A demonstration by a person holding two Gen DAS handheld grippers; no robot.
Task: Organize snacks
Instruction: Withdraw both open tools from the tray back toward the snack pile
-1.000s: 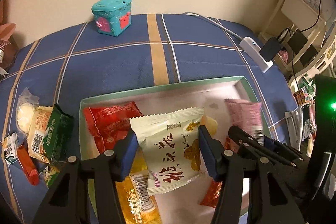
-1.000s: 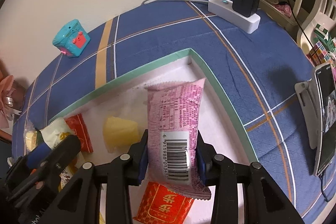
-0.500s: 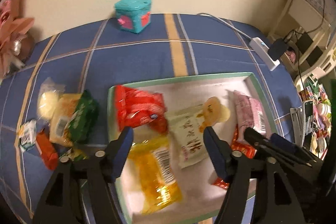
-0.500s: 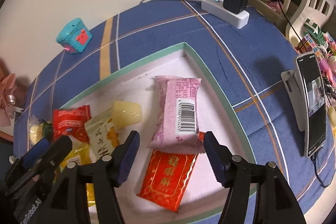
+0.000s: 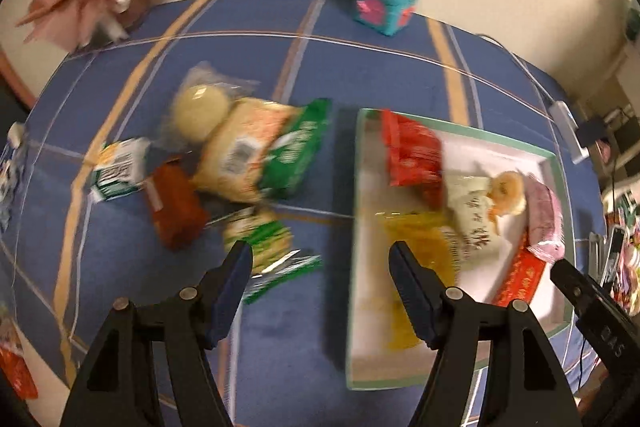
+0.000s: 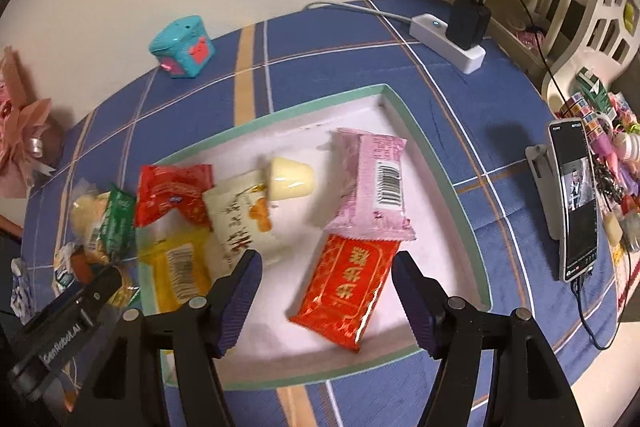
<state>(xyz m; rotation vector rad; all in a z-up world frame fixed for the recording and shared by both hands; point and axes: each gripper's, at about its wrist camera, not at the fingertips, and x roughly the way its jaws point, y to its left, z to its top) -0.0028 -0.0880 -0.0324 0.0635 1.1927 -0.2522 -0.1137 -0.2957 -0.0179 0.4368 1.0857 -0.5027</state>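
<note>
Landmark: the shallow rectangular tray with mint-green rim and white floor [image 6: 430, 155], lying on the blue plaid cloth [image 5: 280, 59].

Left gripper [image 5: 320, 269]: jaws about half open, nothing between the pads; it hangs over bare cloth just outside the tray's left wall. Right gripper [image 6: 326, 277]: jaws parted, empty, above the tray's near half, over the red foil packet with gold lettering [image 6: 346, 287].

Inside the tray lie a pink wrapped bar [image 6: 374, 183], a pale jelly cup [image 6: 292, 177], a cream sachet [image 6: 244, 215], a red pouch [image 6: 172, 193] and a yellow packet [image 6: 178, 267].

The loose snacks [image 5: 240, 163] form a heap on the cloth left of the tray. Nearest is the small green-and-white sachet [image 5: 260, 241], just ahead and left of the left gripper, long axis seemingly slanting across the jaw line; blur prevents certainty. Judgement: the left hand is nearer; a wrist roll is probably needed.
</note>
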